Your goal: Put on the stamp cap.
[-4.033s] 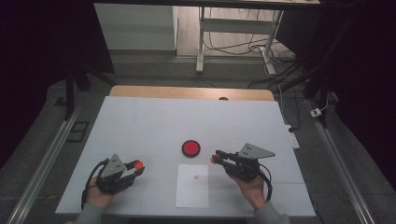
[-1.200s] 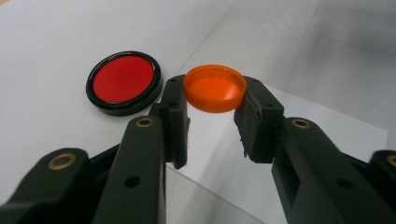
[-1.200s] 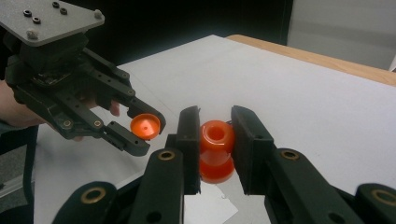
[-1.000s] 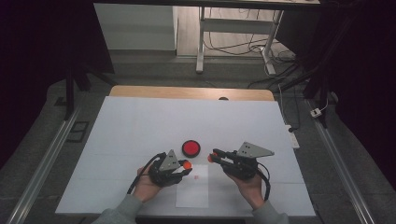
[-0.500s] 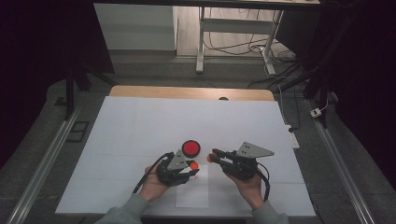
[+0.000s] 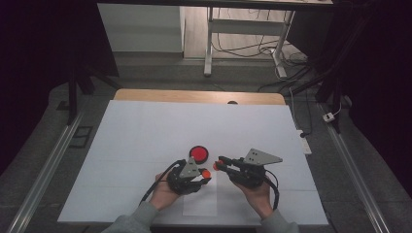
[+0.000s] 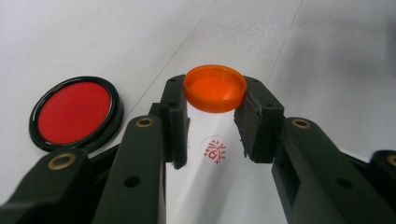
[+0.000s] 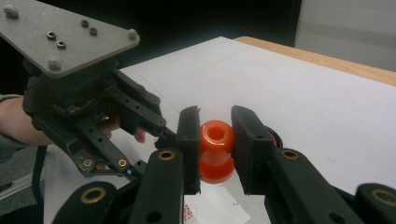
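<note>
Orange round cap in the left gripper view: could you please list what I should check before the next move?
1. Orange round plastic cap clamped in left gripper: ok.
2. Orange waisted plastic stamp clamped in right gripper: ok.
3. Red seal print made on white paper sheet: ok.
4. Cap seated on stamp: not ok, they are apart.
5. Round red ink pad in black case clear of both grippers: ok.

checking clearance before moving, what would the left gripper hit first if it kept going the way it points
Probably the right gripper and the orange stamp in its jaws: the left gripper, holding the orange cap, points right at them, though depth is unclear.
</note>
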Tool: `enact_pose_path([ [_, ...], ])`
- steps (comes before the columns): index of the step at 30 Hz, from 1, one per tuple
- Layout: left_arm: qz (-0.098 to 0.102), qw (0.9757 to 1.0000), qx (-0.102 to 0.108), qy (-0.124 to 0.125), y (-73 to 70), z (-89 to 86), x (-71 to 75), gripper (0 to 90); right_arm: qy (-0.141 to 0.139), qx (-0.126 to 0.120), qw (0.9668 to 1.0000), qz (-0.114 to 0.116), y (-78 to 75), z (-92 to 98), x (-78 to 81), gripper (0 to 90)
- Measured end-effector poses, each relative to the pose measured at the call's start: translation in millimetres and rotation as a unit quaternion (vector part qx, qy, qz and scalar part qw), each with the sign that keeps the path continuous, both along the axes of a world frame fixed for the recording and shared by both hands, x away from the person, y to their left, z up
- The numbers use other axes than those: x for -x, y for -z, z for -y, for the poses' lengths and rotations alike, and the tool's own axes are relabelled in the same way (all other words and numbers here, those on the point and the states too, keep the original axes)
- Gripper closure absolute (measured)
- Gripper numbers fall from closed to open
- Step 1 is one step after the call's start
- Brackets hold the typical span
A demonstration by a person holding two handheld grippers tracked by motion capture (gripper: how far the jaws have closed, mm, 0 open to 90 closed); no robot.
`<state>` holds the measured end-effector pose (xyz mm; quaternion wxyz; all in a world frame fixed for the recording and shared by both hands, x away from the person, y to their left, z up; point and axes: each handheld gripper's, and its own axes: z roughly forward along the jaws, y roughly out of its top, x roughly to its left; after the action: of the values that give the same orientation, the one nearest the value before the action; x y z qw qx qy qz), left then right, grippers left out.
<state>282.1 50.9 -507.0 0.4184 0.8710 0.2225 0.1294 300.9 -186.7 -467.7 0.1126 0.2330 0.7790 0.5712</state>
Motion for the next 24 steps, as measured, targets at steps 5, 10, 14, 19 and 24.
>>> enact_pose_path([
  [5,-0.003,1.0000,0.005,0.002,0.5,6.1,-2.9,65.2,-0.006,0.002,1.0000,-0.005,2.3,-4.4,1.2,73.3],
  [10,-0.002,1.0000,0.001,0.004,0.3,7.2,-3.5,65.2,-0.011,0.003,0.9999,-0.005,3.0,-7.1,2.1,73.3],
  [14,-0.001,1.0000,0.004,0.001,-0.2,6.4,-3.5,65.3,-0.015,0.003,0.9999,-0.008,4.4,-10.1,2.8,73.3],
  [19,-0.001,1.0000,0.004,0.000,-0.7,5.6,-3.4,65.2,-0.019,0.004,0.9998,-0.010,5.5,-13.7,2.8,73.2],
  [24,0.001,1.0000,0.006,0.000,-1.1,5.4,-3.0,65.2,-0.022,0.007,0.9997,-0.011,7.4,-16.4,3.4,73.3],
])
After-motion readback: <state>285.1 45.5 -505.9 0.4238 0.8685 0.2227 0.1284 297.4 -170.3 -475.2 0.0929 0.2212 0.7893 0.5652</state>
